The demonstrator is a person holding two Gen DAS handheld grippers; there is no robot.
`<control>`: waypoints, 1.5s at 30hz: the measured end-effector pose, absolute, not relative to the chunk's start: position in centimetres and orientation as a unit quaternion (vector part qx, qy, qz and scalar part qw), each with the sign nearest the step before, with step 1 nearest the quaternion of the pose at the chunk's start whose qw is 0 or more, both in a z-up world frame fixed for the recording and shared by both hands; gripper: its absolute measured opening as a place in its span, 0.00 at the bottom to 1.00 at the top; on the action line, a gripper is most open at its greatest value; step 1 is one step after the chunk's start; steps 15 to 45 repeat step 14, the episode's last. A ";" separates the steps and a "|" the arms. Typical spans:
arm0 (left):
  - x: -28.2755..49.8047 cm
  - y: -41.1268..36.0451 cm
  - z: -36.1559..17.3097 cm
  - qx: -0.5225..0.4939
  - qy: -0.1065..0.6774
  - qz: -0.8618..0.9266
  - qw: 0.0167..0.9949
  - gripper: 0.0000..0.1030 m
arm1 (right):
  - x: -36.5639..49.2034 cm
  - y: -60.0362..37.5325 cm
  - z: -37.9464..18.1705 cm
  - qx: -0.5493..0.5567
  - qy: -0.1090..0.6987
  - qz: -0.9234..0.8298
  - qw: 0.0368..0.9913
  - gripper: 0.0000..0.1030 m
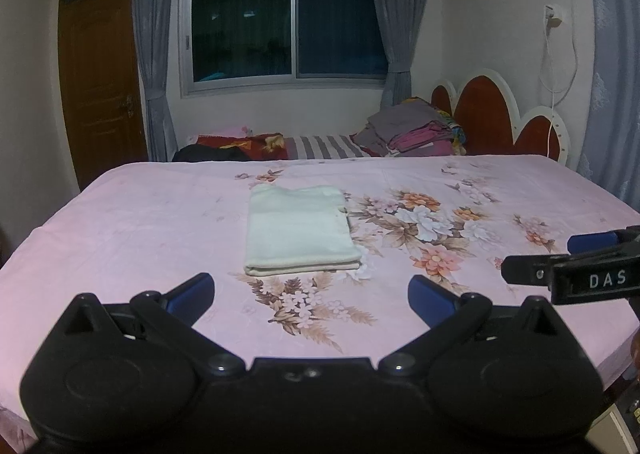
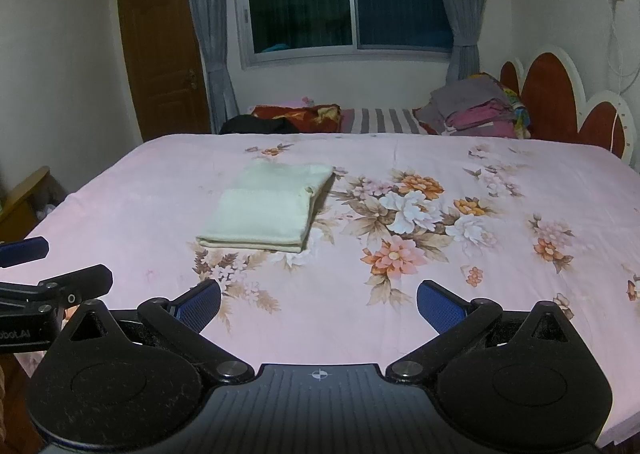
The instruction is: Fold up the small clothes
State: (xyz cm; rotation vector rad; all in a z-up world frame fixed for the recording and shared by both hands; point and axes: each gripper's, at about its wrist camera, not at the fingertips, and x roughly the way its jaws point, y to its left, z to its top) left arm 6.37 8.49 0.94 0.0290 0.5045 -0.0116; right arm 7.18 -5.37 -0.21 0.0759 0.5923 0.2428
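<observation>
A cream folded garment [image 1: 298, 232] [image 2: 266, 208] lies flat on the pink floral bedsheet [image 1: 140, 222] [image 2: 480, 294], a neat rectangle with its folded edge toward me. My left gripper [image 1: 311, 294] hovers just short of it, open, nothing between its blue pads. My right gripper [image 2: 319, 304] is also open and empty, held back from the cloth and to its right. Each gripper shows at the edge of the other's view: the right gripper [image 1: 560, 258] at the right side, the left gripper [image 2: 52, 266] at the left side.
Behind the bed lies a second bed with a striped cover [image 1: 324, 146], a pile of clothes [image 1: 416, 130] [image 2: 476, 112] and a red and white headboard [image 1: 492, 118]. A wooden door [image 1: 100, 82] stands at the left, a window [image 1: 280, 22] with grey curtains behind.
</observation>
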 end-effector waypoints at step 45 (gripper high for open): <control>6.2 8.4 1.0 0.007 0.246 -0.018 0.969 1.00 | 7.2 -5.4 0.0 0.034 0.288 0.122 0.949 1.00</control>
